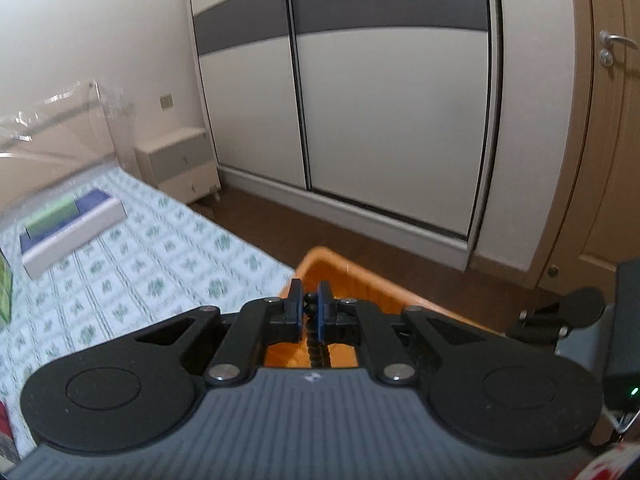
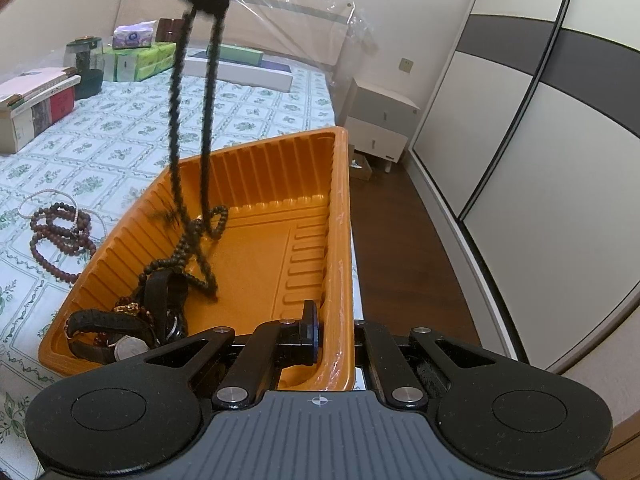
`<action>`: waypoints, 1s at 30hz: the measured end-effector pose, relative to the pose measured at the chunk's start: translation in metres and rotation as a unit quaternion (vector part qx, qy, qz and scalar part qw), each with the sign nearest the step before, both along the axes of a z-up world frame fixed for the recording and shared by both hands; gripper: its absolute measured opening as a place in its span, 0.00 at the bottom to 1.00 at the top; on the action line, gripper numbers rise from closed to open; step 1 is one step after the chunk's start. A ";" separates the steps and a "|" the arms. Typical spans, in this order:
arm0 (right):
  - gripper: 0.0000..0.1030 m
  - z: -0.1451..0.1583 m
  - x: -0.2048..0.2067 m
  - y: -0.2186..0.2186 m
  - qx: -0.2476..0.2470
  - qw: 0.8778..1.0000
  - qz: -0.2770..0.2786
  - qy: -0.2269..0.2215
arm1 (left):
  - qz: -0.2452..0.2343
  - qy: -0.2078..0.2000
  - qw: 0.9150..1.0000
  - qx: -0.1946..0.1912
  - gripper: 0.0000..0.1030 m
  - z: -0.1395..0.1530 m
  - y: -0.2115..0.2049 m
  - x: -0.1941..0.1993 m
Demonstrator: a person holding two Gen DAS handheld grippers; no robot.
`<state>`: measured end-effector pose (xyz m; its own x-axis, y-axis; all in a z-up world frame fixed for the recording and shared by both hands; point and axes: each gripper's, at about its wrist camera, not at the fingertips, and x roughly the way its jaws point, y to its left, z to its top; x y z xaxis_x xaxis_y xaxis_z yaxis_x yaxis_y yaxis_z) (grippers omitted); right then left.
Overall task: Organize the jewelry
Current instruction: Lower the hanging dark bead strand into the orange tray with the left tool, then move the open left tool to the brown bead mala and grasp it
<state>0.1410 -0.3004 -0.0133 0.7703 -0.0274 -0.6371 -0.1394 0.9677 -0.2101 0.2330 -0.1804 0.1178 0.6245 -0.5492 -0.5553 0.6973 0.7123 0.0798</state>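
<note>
My left claw (image 1: pixel 309 307) pinches the black bead necklace (image 2: pixel 210 128), its loops pooling in the orange tray (image 2: pixel 340 216) my right claw (image 2: pixel 334 334) clamps by its wall. Next: release, then fetch the reddish beads (image 2: pixel 60 236) on the bed (image 2: pixel 120 132).

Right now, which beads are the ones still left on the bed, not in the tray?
Find the orange tray on the flowery bedsheet. Just outside its left wall lies a heap of reddish-brown beads with a thin white strand looped over it. The darker beads are different: they dangle from a gripper into the tray.
</note>
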 end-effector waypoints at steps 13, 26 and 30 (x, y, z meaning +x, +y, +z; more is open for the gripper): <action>0.03 -0.002 0.002 -0.002 0.000 1.000 -0.002 0.003 | 0.002 0.032 0.999 0.013 0.06 -0.025 -0.001 0.007; 0.03 -0.002 0.003 -0.002 0.000 1.000 -0.001 0.003 | 0.010 0.048 0.999 0.002 0.16 -0.026 0.004 0.010; 0.03 -0.003 0.003 -0.003 0.000 1.000 -0.002 0.003 | 0.039 0.043 0.998 -0.018 0.16 -0.020 0.025 0.012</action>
